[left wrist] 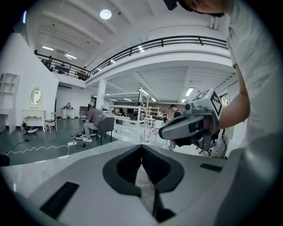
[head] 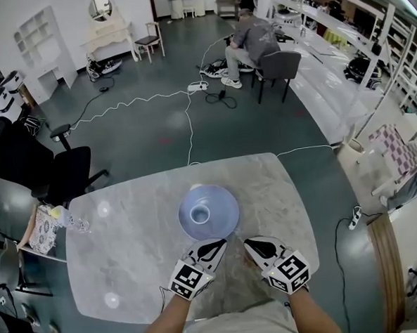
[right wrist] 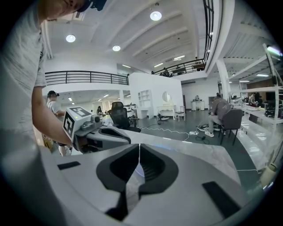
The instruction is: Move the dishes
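Left gripper (head: 219, 243) and right gripper (head: 248, 243) both pressed shut on nothing, at lower centre of the head view. Blue dish (head: 208, 211) just above them, mid-frame on the marble table (head: 130, 272), ungripped. Judged barely begun: gripping and moving yet to do.

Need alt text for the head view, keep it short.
The left gripper and right gripper, both shut and empty, point at the near rim of a blue dish in the middle of a marble table. Behind: a black office chair, floor cables, a seated person.
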The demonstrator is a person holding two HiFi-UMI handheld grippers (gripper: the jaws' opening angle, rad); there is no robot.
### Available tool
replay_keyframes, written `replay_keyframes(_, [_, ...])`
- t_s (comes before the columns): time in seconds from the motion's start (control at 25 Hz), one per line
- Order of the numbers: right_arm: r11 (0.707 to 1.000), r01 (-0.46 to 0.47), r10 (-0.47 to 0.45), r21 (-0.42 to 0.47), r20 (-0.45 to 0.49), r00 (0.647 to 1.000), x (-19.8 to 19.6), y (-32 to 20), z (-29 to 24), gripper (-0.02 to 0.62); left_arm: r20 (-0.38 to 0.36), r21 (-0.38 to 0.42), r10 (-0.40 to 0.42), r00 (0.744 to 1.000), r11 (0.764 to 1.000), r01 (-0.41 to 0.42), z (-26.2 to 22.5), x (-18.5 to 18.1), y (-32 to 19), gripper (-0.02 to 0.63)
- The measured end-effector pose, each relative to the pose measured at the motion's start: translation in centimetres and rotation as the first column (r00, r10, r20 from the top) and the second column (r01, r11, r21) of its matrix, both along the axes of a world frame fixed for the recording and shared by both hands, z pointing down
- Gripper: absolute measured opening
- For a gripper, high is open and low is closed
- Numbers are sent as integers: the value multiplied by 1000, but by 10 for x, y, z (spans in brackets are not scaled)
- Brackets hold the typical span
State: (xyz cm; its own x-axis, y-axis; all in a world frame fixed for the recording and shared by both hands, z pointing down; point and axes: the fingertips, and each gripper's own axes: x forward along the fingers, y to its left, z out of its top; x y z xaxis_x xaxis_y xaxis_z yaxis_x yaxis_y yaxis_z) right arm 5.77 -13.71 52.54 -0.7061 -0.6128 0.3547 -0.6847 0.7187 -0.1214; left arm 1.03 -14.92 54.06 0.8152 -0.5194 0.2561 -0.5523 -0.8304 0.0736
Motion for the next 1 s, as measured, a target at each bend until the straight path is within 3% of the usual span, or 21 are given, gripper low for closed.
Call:
replay_keyframes(0.48, [998, 58, -62, -37, -119, 991, 3, 8, 27, 20, -64, 0, 12, 998, 1000, -12, -3, 7, 0, 21])
replay_keyframes(0.92, [974, 129, -184, -188, -314, 932, 21, 28, 96, 25, -93, -22, 6, 996, 1000, -8, 1, 16, 5, 21])
replay_keyframes(1.0, [969, 124, -189, -214, -318, 929, 21, 29, 103, 72, -102, -25, 0, 995, 1000, -2, 1, 15, 4, 21])
